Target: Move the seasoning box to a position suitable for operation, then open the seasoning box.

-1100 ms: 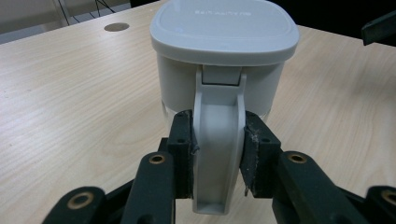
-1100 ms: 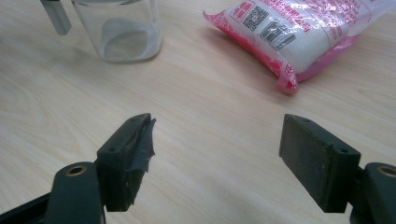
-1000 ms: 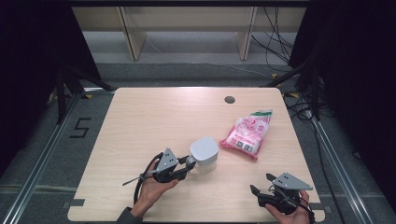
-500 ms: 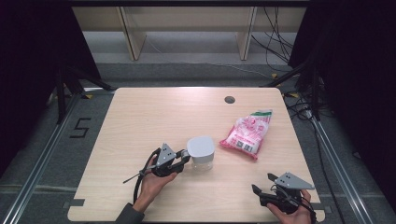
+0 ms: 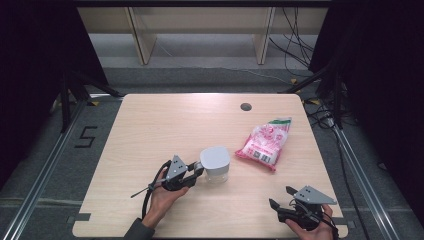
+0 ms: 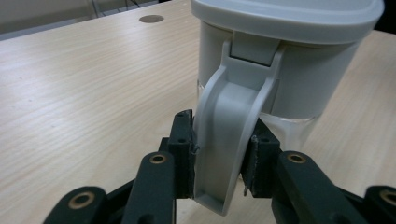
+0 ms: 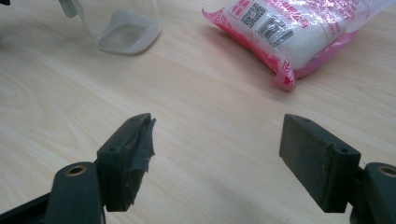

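Probably "5" on floor (image 5: 86,137)

Left gripper (image 5: 196,172): black linkage arms with brass-coloured pivot rivets, small screw holes in the flat black jaws, grey three-cornered plate on top, black cable looping off the rear beside a thin rod. Right gripper (image 5: 281,198): same black build and grey plate; one jaw pad shows torn, ragged black lining. A dark grey sleeve cuff (image 5: 136,231) covers the left wrist.
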The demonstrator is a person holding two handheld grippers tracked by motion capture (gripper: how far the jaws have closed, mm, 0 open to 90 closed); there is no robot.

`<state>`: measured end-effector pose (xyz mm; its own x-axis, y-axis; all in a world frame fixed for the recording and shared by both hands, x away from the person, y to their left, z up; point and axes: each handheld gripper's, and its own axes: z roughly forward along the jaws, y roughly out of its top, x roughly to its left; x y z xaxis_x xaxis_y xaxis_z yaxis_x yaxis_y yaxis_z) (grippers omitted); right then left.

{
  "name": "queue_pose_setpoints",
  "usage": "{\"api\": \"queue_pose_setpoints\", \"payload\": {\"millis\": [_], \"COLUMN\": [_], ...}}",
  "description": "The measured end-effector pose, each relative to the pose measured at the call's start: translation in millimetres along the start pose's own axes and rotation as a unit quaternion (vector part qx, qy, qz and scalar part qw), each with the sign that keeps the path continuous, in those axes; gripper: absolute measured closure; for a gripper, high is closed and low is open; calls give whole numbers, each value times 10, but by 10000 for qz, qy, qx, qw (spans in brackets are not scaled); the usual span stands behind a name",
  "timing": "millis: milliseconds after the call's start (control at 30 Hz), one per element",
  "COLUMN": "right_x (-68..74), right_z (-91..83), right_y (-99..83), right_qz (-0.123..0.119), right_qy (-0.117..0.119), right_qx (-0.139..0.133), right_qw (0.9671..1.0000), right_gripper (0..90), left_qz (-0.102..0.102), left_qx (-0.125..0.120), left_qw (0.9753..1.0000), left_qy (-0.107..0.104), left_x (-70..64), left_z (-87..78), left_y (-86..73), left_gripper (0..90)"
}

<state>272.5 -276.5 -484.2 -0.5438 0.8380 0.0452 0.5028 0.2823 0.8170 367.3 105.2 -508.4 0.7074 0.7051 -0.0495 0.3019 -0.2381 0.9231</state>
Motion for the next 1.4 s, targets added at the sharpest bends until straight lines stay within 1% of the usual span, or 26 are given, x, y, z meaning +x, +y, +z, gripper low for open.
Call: {"api": "queue_pose_setpoints", "payload": {"millis": [33,100,167,200,233,267,333,367,400,467,600,633,700,733,767,800,833,900,967,1000,1033,1100,1233,1300,1333,1400], "right_x": [1,3,6,4,4,7,7,7,8,9,4,7,8,12,14,14,15,24,27,43,31,25,29,63,55,47], "right_z": [0,-1,0,-1,-1,-2,-2,2,5,3,2,-2,-2,-3,-7,-7,-8,-3,-1,3,8,-3,-6,-5,-4,-3], "right_y": [0,0,1,-1,-1,-3,-1,2,1,-1,0,0,0,0,0,0,1,3,7,11,9,10,10,9,12,14], "right_qz": [-5,3,-1,-5,-5,-32,-36,-45,-32,-42,-51,-30,-34,-19,-36,-36,-39,-61,-66,-6,-105,-89,-87,32,-31,-86], "right_qy": [-2,4,4,3,3,-11,-16,-33,-6,-36,-61,-23,-27,-9,-11,-11,-4,20,33,-46,13,14,1,-5,-24,-59], "right_qx": [9,6,1,5,5,2,3,16,6,25,10,18,22,17,8,8,7,-4,-5,74,12,41,22,14,3,-36], "right_qw": [10000,10000,10000,10000,10000,10000,10000,10000,10000,10000,10000,10000,10000,10000,10000,10000,10000,10000,10000,10000,9999,10000,10000,10000,10000,9999], "right_gripper": [266,267,267,267,267,267,267,266,267,267,266,267,267,267,268,268,275,283,283,283,282,281,270,260,256,254], "left_qz": [58,57,92,144,144,49,67,145,137,106,108,-6,-28,-33,-28,-28,-50,-99,-149,-169,-167,-37,30,43,59,49], "left_qx": [-30,-31,32,76,76,65,53,77,76,29,83,59,76,122,286,286,308,319,343,356,371,471,399,400,374,347], "left_qw": [10000,10000,9999,9997,9997,9998,9998,9997,9996,9998,9997,9999,9999,9998,9994,9994,9995,9994,9993,9992,9992,9987,9988,9988,9986,9989], "left_qy": [-67,-75,-34,177,177,198,158,198,232,191,191,121,93,139,173,173,92,132,44,5,-49,-185,-268,-290,-360,-326], "left_x": [8,12,43,90,90,130,136,118,109,111,112,121,129,128,146,146,163,183,207,207,204,190,163,154,158,153], "left_z": [-3,-3,-7,-24,-24,-34,-37,-44,-47,-42,-56,-57,-64,-77,-107,-107,-122,-166,-217,-244,-265,-327,-371,-391,-406,-430], "left_y": [-11,-11,4,4,4,-4,-6,-3,-4,-10,-8,-10,-10,-11,-10,-10,-7,1,18,32,49,109,151,177,201,222], "left_gripper": [682,684,684,697,704,708,709,710,711,710,707,698,689,664,635,614,614,525,513,476,452,419,387,340,324,309]}}
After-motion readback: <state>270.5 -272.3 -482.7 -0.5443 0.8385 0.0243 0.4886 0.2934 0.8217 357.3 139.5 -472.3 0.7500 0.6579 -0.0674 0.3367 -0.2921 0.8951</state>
